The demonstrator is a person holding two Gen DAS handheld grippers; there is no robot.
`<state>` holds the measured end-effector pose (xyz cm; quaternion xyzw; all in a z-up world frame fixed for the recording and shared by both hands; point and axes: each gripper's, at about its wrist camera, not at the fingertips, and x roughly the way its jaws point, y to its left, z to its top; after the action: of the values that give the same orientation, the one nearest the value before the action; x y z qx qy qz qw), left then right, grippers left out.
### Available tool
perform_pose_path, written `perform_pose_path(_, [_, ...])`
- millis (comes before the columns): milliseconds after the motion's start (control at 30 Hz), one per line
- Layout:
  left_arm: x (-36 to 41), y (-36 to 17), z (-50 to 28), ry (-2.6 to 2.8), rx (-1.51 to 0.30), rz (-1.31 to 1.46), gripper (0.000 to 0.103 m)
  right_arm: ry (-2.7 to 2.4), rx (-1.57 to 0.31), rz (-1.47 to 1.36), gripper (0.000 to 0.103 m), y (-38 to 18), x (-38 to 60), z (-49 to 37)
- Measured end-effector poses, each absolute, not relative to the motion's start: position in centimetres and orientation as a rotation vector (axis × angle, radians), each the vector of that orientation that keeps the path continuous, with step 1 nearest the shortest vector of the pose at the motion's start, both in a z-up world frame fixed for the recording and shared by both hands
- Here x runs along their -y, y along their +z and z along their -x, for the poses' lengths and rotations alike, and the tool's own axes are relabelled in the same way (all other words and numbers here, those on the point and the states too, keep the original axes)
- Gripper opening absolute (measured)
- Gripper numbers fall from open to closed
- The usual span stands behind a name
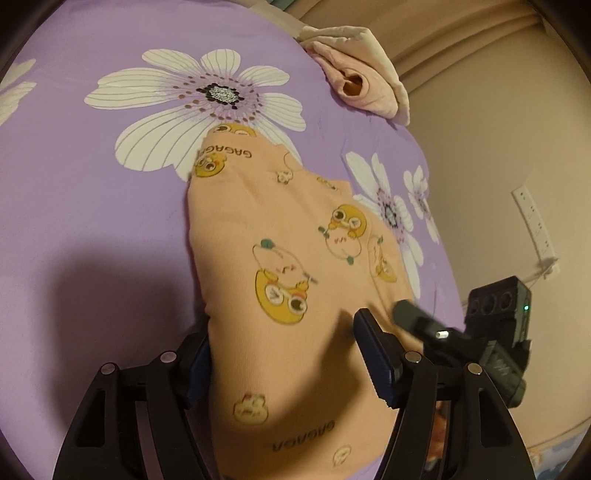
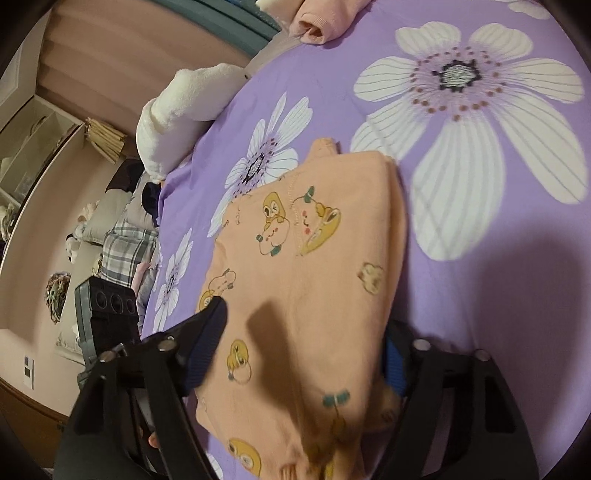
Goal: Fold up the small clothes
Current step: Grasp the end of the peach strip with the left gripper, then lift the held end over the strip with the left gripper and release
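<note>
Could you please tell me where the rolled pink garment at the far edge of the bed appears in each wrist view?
Left wrist: rolled pink garment, upper right of centre.
Right wrist: top edge, centre-right.
Shared landmark: the peach duck-print garment on the purple sheet.

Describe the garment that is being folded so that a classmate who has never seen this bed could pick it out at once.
Start from the purple bedsheet printed with big white flowers. In its middle, between the two grippers, lies a peach top. Unlike the plain pink rolled clothes at the far edge of the bed, it is covered in yellow cartoon ducks and the word GAGAGA.
</note>
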<state>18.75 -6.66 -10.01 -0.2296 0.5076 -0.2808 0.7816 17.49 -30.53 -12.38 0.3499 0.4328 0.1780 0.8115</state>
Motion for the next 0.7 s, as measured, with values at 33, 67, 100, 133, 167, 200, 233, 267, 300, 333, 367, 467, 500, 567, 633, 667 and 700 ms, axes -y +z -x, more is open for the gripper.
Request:
perform_pose_path(33, [6.7, -10.1, -18.9, -0.61, -1.095, 0.501, 0.068, 0.375, -0.928, -0.738, 0.057, -12.5, 30.3, -17.6])
perform_pose_path(67, [6.8, -10.1, -18.9, -0.612, -1.092, 0.501, 0.068, 0.374, -0.931, -0.733, 0.054, -12.6, 30.2, -17.8])
perform_pose_path(100, [6.9, -10.0, -18.9, -0.609, -1.088, 0.495, 0.068, 0.373, -0.936, -0.732, 0.046, -12.7, 30.0, -17.9])
perform_pose_path(133, [6.9, -10.0, -18.9, -0.607, -1.084, 0.488, 0.067, 0.37, -0.94, -0.728, 0.04, -12.8, 29.8, -18.0])
perform_pose_path(167, [7.0, -10.0, -18.9, -0.601, -1.083, 0.483, 0.061, 0.367, -0.941, -0.722, 0.038, -12.8, 29.7, -18.2])
perform_pose_path(200, [6.9, -10.0, -18.8, -0.591, -1.083, 0.475, 0.058, 0.366, -0.939, -0.712, 0.031, -12.7, 29.5, -18.1])
perform_pose_path(233, [6.8, -10.0, -18.8, -0.583, -1.084, 0.472, 0.051, 0.363, -0.936, -0.701, 0.028, -12.6, 29.4, -18.1])
perform_pose_path(267, [6.7, -10.0, -18.8, -0.576, -1.084, 0.473, 0.042, 0.357, -0.932, -0.686, 0.027, -12.4, 29.2, -18.1])
perform_pose_path(300, [6.5, -9.9, -18.8, -0.57, -1.083, 0.47, 0.038, 0.346, -0.923, -0.656, 0.023, -12.0, 28.9, -17.8])
perform_pose_path(333, [6.4, -9.9, -18.8, -0.569, -1.081, 0.468, 0.034, 0.344, -0.917, -0.641, 0.022, -11.7, 28.7, -17.9])
perform_pose_path(367, [6.3, -9.8, -18.7, -0.571, -1.079, 0.466, 0.03, 0.342, -0.908, -0.619, 0.022, -11.2, 28.4, -17.9])
perform_pose_path(467, [6.2, -9.1, -18.3, -0.574, -1.057, 0.444, 0.026, 0.346, -0.871, -0.544, 0.021, -9.4, 27.0, -17.6])
perform_pose_path(500, [6.2, -8.8, -18.2, -0.577, -1.047, 0.44, 0.026, 0.353, -0.857, -0.525, 0.02, -8.8, 26.6, -17.5])
perform_pose_path(567, [5.8, -7.9, -17.9, -0.568, -1.02, 0.429, 0.026, 0.364, -0.835, -0.49, 0.02, -7.7, 25.5, -17.4])
perform_pose_path(633, [5.0, -6.9, -17.7, -0.563, -0.992, 0.433, 0.026, 0.372, -0.814, -0.436, 0.02, -6.4, 24.1, -17.3])
perform_pose_path(667, [4.5, -6.3, -17.5, -0.559, -0.977, 0.432, 0.026, 0.375, -0.801, -0.414, 0.02, -5.9, 23.5, -17.2])
perform_pose_path(700, [4.0, -5.8, -17.4, -0.555, -0.964, 0.429, 0.026, 0.382, -0.788, -0.398, 0.02, -5.3, 22.9, -17.2])
